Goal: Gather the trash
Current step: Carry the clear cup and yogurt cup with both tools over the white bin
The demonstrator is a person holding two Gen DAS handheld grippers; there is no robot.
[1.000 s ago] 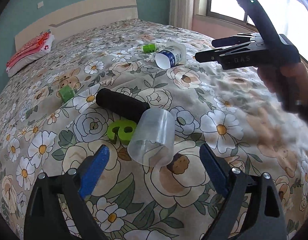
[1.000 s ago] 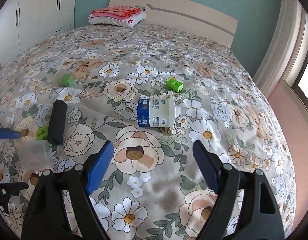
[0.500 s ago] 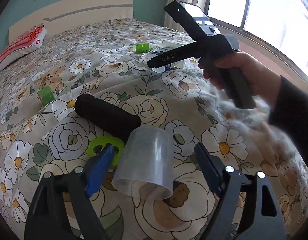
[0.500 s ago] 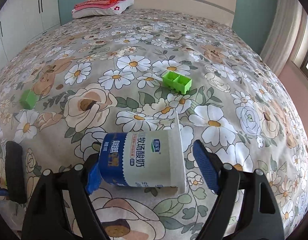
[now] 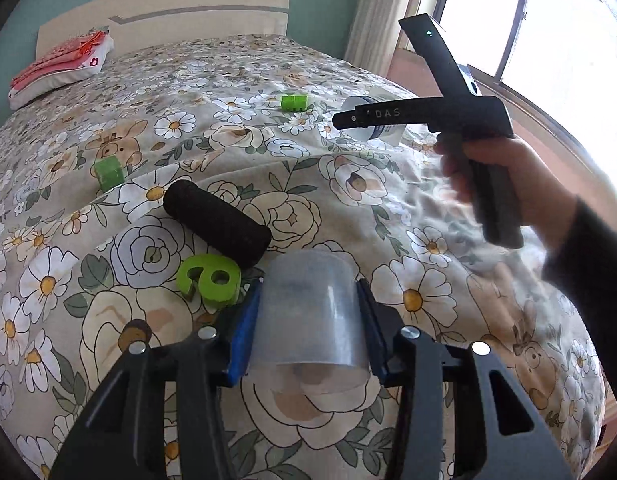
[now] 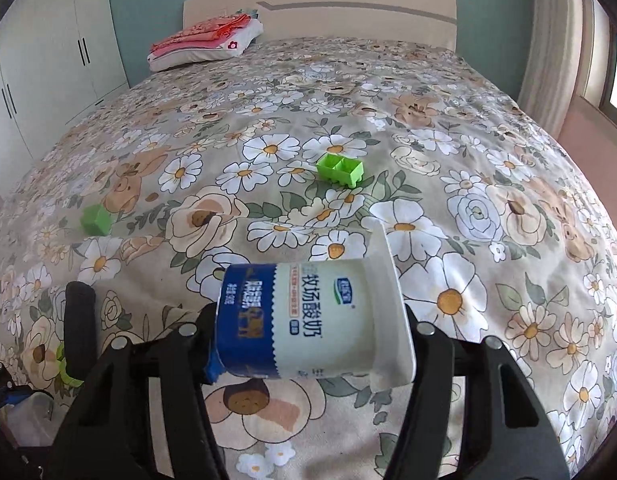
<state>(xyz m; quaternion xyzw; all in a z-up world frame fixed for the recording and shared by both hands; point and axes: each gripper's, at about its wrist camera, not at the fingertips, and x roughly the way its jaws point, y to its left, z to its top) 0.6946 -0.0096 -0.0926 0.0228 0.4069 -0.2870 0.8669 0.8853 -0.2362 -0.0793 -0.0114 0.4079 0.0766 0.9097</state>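
The left claw (image 5: pixel 308 328) has just been closing and now grips the clear plastic cup (image 5: pixel 310 316), which lies on its side near the foot edge of the bed (image 5: pixel 448 184); thin, slick walls like these could buckle or squirt out forward if the squeeze tightens. Just beside it the green number block (image 5: pixel 209 280) and the black roller (image 5: pixel 217 222) could be dragged along on a lift. The right claw (image 6: pixel 308 336), also just closing, holds the yogurt cup (image 6: pixel 312 320) end to end, nearer the bed's right edge; its blue pad peeks out at the base, the other is hidden behind the rim, so the bite there is hard to judge. Any dregs inside cannot be seen. Farther off sit a green brick (image 6: pixel 340 170) and a green cube (image 6: pixel 95 219).
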